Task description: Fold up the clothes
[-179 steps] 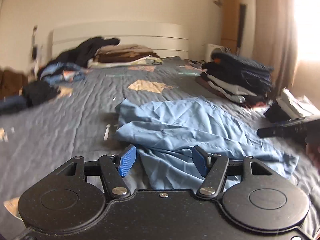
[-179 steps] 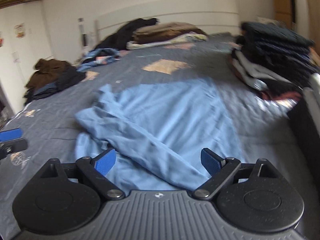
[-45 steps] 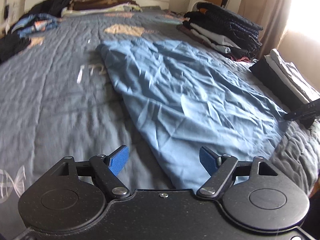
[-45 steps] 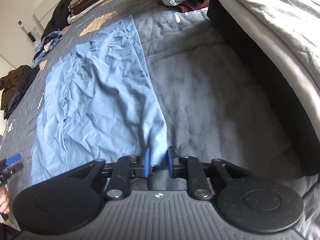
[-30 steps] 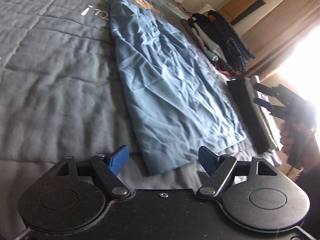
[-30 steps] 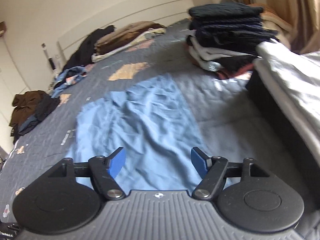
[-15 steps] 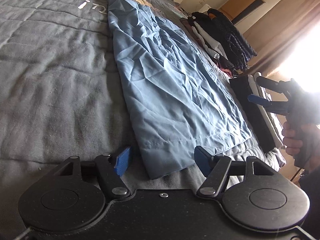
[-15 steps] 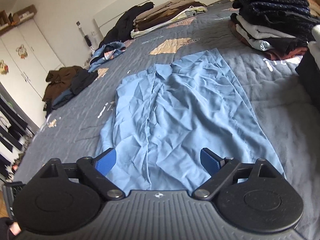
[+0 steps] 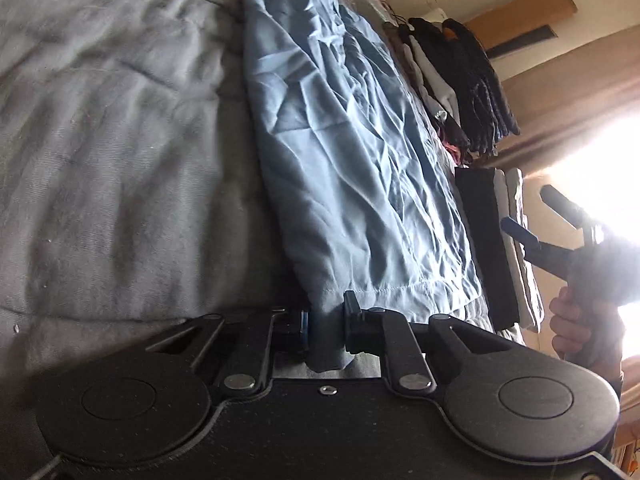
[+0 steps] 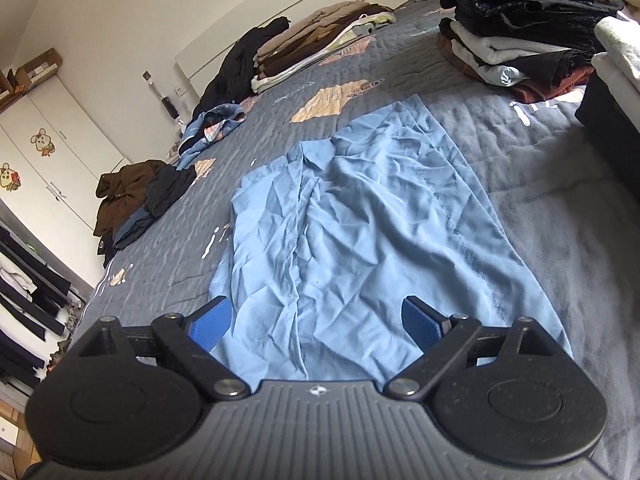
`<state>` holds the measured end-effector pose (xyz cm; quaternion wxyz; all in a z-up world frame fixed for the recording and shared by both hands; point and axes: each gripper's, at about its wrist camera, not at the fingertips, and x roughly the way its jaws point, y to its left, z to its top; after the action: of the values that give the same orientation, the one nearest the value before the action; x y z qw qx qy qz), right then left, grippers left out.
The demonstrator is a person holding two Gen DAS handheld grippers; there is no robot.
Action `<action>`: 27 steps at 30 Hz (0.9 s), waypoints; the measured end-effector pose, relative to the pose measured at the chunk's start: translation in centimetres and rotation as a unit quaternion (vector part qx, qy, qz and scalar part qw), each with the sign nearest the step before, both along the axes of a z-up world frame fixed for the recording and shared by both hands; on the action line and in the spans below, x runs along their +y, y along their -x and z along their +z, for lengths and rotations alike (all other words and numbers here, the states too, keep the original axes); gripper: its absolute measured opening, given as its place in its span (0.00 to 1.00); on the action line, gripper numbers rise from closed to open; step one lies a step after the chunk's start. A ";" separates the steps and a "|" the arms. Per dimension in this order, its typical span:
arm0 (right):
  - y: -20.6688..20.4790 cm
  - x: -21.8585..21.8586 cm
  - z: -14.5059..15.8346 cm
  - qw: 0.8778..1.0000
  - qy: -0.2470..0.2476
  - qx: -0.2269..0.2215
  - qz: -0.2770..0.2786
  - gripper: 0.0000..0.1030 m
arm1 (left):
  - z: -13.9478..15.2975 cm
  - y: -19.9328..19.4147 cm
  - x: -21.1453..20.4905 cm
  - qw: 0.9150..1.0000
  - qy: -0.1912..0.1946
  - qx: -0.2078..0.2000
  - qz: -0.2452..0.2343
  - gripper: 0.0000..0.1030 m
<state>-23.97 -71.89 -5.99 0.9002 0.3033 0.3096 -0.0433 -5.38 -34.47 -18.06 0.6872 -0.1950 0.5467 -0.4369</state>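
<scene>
My left gripper (image 9: 326, 326) is clenched on the near corner of the wrinkled light-blue cotton garment (image 9: 352, 152), which stretches flat away from it on the grey quilted bedspread (image 9: 112, 128). My right gripper (image 10: 316, 322) hovers released above the garment's near edge.

No legible text anywhere.

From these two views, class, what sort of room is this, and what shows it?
Most likely a bedroom: a wide bed with a grey quilt and white headboard, a white wardrobe, and stacks of folded clothes.
</scene>
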 end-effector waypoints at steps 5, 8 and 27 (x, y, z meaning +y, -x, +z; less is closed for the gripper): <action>0.2 -0.2 0.1 1.000 -0.004 -0.005 -0.001 0.89 | 0.1 0.0 -0.7 1.000 -0.006 -0.006 0.011 0.13; 0.1 -0.1 0.1 1.000 -0.003 -0.004 0.002 0.89 | 1.1 0.3 -0.7 0.999 -0.031 -0.027 -0.005 0.05; 0.0 0.9 1.0 1.000 -0.016 -0.023 0.014 0.89 | 5.7 -0.5 6.1 0.997 -0.035 -0.062 0.028 0.32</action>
<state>-23.93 -71.04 -4.95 0.9025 0.3141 0.2941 -0.0188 -4.86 -28.33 -12.35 0.7381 -0.1585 0.5126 -0.4091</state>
